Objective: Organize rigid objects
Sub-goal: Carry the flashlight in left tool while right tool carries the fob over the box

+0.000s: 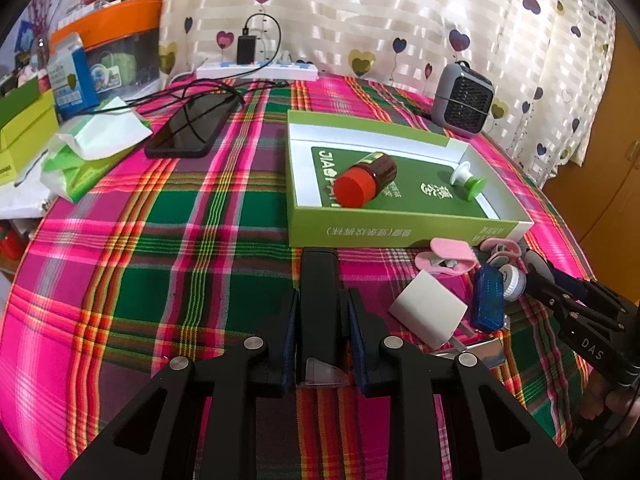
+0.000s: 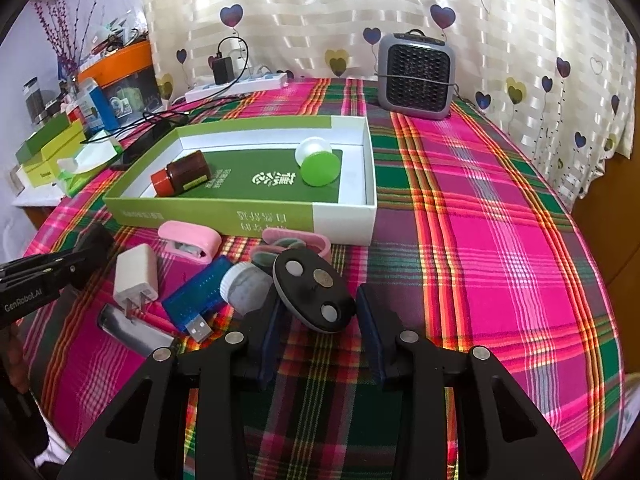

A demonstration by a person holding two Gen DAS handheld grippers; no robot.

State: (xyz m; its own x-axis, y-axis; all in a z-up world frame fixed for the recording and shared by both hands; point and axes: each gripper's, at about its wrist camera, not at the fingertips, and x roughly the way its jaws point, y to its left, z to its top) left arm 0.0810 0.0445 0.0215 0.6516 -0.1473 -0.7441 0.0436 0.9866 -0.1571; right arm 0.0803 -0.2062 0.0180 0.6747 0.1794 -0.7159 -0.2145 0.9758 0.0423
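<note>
Clearly, in the left wrist view, a black bar is clamped upright between the narrow left gripper pads, over the plaid cloth. A bottle lies in the green box.

In the right wrist view, a black disc is gripped by the right gripper, beside a blue USB stick and white charger.

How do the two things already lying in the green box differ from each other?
The brown bottle is dark with a red cap; the green-and-white knob is bright green on one end, white on the other. The bottle is the longer. The bottle lies toward one end of the green box, the knob toward the other. Both lie tipped over, apart.
</note>
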